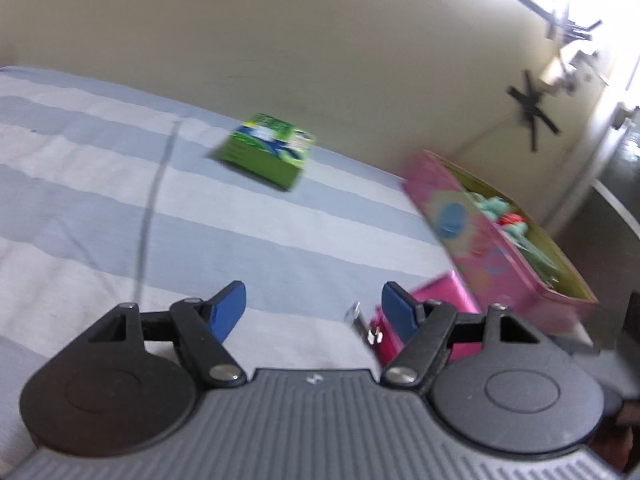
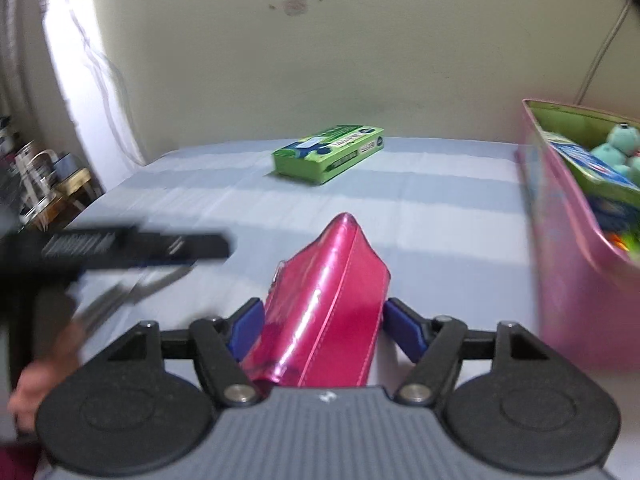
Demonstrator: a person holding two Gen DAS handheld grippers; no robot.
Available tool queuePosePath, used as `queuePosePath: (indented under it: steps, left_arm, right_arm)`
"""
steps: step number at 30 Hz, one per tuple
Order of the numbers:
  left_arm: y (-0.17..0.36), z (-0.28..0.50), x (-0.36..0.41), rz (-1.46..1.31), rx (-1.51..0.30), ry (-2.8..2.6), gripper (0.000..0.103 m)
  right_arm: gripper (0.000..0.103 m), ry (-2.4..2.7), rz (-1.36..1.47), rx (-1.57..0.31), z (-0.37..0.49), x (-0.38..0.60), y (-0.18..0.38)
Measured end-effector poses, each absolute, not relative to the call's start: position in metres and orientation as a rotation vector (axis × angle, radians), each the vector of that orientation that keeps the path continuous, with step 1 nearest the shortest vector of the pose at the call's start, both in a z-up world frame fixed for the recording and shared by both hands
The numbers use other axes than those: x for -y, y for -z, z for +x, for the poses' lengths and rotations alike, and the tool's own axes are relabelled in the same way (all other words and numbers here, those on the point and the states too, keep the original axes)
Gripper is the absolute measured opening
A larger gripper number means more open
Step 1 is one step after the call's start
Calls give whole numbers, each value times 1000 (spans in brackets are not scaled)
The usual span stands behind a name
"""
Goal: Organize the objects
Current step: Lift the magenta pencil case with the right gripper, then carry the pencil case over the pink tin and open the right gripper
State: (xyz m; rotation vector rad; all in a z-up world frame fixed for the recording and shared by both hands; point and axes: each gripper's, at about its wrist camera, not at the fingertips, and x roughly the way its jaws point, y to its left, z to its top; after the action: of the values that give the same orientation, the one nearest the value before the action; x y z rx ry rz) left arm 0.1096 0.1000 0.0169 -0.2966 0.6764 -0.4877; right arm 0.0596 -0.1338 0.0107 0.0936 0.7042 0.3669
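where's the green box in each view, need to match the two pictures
Left wrist: green box lies upper middle on the striped bed, left of the pink bin.
Right wrist: green box sits top centre, near the wall, beyond the red pouch.
Shared landmark: the pink bin, at right in both.

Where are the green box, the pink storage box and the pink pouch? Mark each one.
green box (image 2: 328, 155): right wrist view, on its printed top face.
pink storage box (image 1: 476, 236): left wrist view, on its patterned outer wall.
pink pouch (image 2: 332, 292): right wrist view, on its glossy side, above the stitched seam.
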Motion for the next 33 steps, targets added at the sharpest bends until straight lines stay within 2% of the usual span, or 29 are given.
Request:
queuePosePath:
  steps: [1, 2, 6, 9, 10, 11, 12, 13, 15, 20, 26, 33]
  left_arm:
    - [-19, 105, -98, -311, -683, 515, 76]
    - [-19, 101, -95, -335, -696, 544, 76]
    - [-9, 87, -78, -382, -791, 608, 77]
    - [-6, 81, -65, -391, -824, 615, 87]
    - [-6, 79, -61, -386, -829, 617, 92]
    - [-5, 80, -54, -381, -837, 620, 93]
    - [-5, 79, -50, -373, -838, 619, 94]
    - [-5, 79, -45, -367, -837, 617, 93]
    - [-6, 77, -38, -347, -848, 623, 83]
    - [-25, 74, -22, -306, -818, 636, 81]
    - [-80, 77, 27, -213, -702, 743, 81]
    - [-98, 98, 124, -93, -663, 870, 81]
  right_arm:
    - [92, -362, 89, -683, 47, 137, -11]
    - [94, -355, 78, -657, 35, 140, -11]
    - [94, -388, 9, -621, 23, 136, -13]
    - [94, -426, -53, -632, 19, 126, -10]
    - [93, -433, -78, -638, 17, 124, -9]
    - [85, -439, -103, -653, 19, 119, -7]
    - [84, -433, -122, -661, 22, 115, -5]
    - [80, -423, -136, -648, 23, 113, -5]
    - [78, -442, -115, -643, 26, 113, -7]
    - [78, -397, -85, -529, 14, 125, -20]
    - [78, -268, -90, -327, 1, 164, -59]
    - [78, -109, -18, -288, 17, 242, -72]
